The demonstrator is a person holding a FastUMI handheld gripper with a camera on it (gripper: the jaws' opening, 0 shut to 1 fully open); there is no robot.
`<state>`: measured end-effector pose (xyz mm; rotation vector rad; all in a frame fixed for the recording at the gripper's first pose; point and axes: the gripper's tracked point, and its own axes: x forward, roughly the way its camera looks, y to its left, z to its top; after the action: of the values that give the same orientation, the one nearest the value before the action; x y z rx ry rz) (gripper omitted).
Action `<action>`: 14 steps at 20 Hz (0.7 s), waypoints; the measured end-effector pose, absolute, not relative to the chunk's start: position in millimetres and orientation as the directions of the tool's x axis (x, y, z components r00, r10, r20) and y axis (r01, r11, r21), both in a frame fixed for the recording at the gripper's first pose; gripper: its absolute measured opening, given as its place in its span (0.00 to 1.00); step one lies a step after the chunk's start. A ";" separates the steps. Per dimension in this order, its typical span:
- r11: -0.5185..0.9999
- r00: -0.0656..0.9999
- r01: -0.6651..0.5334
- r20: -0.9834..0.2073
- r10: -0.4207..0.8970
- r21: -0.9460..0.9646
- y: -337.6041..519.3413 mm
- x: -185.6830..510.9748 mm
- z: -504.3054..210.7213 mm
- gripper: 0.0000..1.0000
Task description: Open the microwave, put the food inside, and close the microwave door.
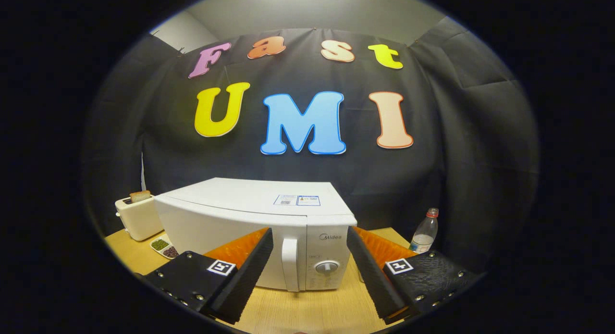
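Opening step not yet begun. Left to right: toaster (138, 217) with bread; small dish (164, 247) of food beside it; microwave (250, 228), door shut; handle (289, 264) ahead between parted, empty fingers of gripper (310, 266) (likely next: hook handle, swing open); bottle (424, 230), clear of door.

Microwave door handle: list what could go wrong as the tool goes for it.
The open tool could close off-centre on the slim white vertical door handle and slip. Pulling might drag the whole white microwave across the wooden table. The door may swing toward the small white dish of food.
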<state>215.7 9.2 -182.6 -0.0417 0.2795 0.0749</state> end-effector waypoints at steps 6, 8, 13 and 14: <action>0.995 0.909 -0.097 -0.407 0.091 0.006 20.2 235.3 -241.0 0.98; 0.994 0.893 -0.108 -0.438 0.102 0.011 24.8 237.3 -254.1 0.96; 0.991 0.869 -0.133 -0.480 0.119 0.005 33.3 241.9 -273.6 0.59; 0.989 0.866 -0.145 -0.482 0.132 0.010 37.9 245.8 -279.7 0.56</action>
<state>245.8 37.9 -279.7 -0.0269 0.5033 0.1451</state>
